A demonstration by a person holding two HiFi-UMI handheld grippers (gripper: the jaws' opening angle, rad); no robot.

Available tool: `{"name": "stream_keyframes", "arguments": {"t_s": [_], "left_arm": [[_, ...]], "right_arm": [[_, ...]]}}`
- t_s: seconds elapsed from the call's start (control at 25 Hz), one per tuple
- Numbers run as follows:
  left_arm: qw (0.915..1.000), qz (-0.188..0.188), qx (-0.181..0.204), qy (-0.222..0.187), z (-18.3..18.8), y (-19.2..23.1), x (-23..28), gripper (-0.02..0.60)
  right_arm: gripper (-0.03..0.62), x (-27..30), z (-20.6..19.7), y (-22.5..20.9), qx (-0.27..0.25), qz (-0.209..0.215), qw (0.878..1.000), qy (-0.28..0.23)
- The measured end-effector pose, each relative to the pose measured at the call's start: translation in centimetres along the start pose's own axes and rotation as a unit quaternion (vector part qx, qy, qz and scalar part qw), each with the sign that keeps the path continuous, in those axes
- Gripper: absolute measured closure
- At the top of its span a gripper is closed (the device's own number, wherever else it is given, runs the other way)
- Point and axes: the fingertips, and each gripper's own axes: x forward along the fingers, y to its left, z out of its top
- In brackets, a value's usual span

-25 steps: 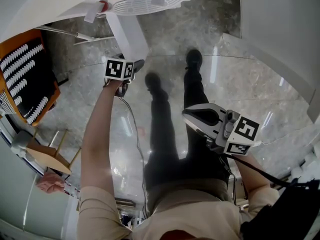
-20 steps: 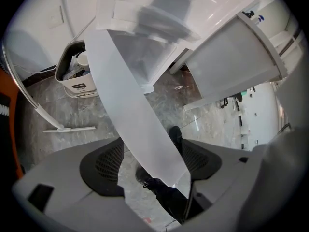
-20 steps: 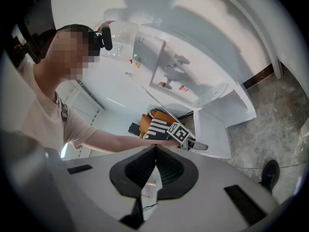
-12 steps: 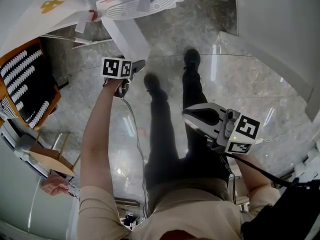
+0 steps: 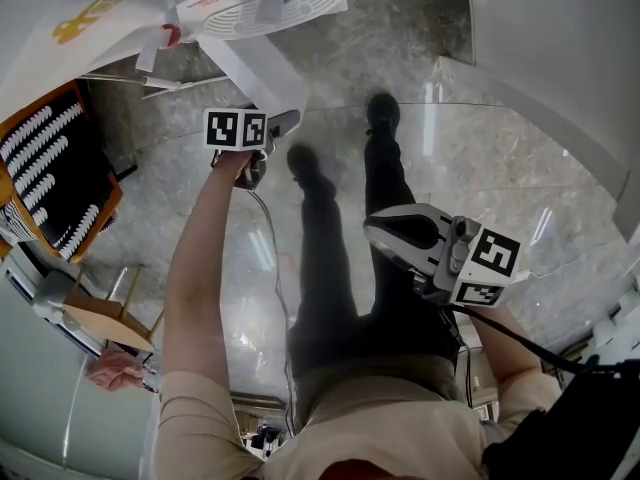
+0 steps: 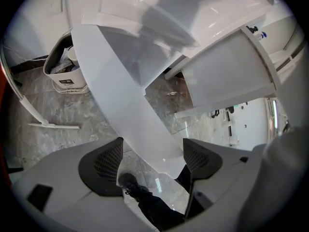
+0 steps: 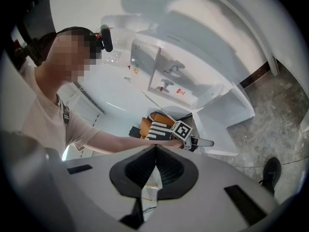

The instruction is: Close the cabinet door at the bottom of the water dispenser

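Over the last second the left claw has crept a touch toward 12 o'clock in the head view. It now sits at the low free end of the cabinet door, while the right claw has not budged from its place near the person's waist at about 4 o'clock. The left claw stands wide. The door's lower corner pokes in between its two dark pads, nearer the right-hand one, and I cannot tell whether it touches either. The right claw is pinched fully together with nothing in it. The door is swung out from the foot of the water dispenser, a long white panel running from the claw toward 11 o'clock, so the cabinet is open. In the left gripper view, one waste bin sits on the floor at 10 o'clock with crumpled rubbish in it. At 9 o'clock in the head view, an orange-edged case holds several rows of small white pieces, too small to count. That makes two claws, one door, one bin and one case. The right gripper view shows two taps on the dispenser's front. Two dark shoes stand on the grey marble floor.
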Motion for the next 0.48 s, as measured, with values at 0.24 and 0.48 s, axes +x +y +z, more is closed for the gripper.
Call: {"name": "stream_keyframes", "arguments": {"t_s": [0.24, 0.48], "left_arm": [[0.9995, -0.011, -0.015, -0.027, 0.7, -0.6, 0.4, 0.232], [0.9989, -0.026, -0.024, -0.03, 1.5, -1.5, 0.9, 0.229]], "right_arm": [[0.58, -0.2, -0.1, -0.3, 0.003, -0.003, 1.0, -0.005], [0.58, -0.1, -0.1, -0.4, 0.005, -0.003, 1.0, -0.006]]}}
